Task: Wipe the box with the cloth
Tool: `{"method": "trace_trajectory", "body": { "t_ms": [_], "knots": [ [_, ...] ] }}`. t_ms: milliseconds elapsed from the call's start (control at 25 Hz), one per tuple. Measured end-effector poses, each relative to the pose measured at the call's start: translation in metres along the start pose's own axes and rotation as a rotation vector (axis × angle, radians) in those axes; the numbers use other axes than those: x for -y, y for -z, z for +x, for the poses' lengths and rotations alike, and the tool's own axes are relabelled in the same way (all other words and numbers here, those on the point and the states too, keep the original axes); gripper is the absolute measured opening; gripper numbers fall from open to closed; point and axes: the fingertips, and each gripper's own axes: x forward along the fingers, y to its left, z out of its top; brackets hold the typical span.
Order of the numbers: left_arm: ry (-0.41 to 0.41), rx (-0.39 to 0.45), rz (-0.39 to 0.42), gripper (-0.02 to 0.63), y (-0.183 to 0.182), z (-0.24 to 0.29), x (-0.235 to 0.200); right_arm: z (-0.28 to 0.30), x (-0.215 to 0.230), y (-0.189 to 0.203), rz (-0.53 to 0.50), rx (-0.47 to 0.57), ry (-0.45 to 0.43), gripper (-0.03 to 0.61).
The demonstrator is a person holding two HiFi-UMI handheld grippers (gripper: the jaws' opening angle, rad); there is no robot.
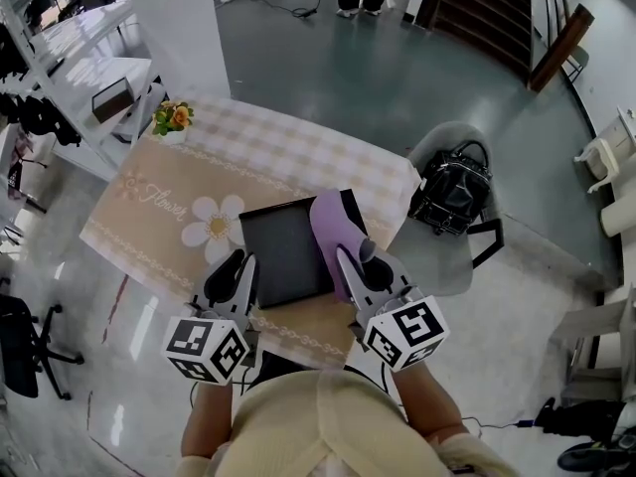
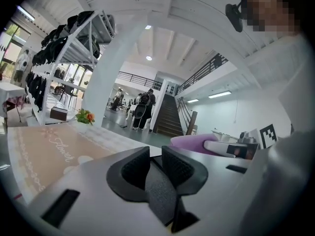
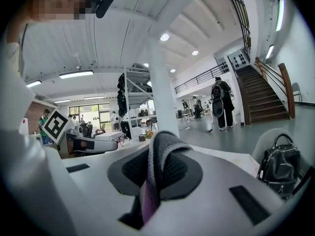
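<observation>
A flat black box [image 1: 283, 251] lies on the flower-print tablecloth [image 1: 149, 207] near the table's front edge. My left gripper [image 1: 241, 264] is at the box's left near edge; in the left gripper view its pads [image 2: 135, 168] close on a thin dark wall of the box [image 2: 156, 188]. My right gripper [image 1: 350, 256] is at the box's right side, shut on a purple cloth [image 1: 333, 229] that drapes over that edge. In the right gripper view the cloth [image 3: 160, 154] bulges up from between the pads. The left gripper view shows the cloth [image 2: 197, 142] as well.
A black handbag [image 1: 452, 192] sits on a grey chair [image 1: 447, 261] right of the table. A small flower pot [image 1: 171, 119] stands at the table's far left corner. White shelving [image 1: 70, 58] lines the left. Stairs [image 1: 487, 13] rise at the back right.
</observation>
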Motion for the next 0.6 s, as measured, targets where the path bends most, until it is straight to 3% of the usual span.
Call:
{"method": "trace_trajectory", "body": {
  "t_ms": [400,600],
  "knots": [
    [-0.057,-0.041,0.127,0.084,0.015,0.001,-0.006,0.004,0.007,0.019,-0.053,-0.013,0.046,0.054],
    [-0.061,-0.037,0.138,0.084,0.014,0.001,-0.005,0.004,0.008,0.018,-0.045,-0.009,0.049,0.054]
  ]
}}
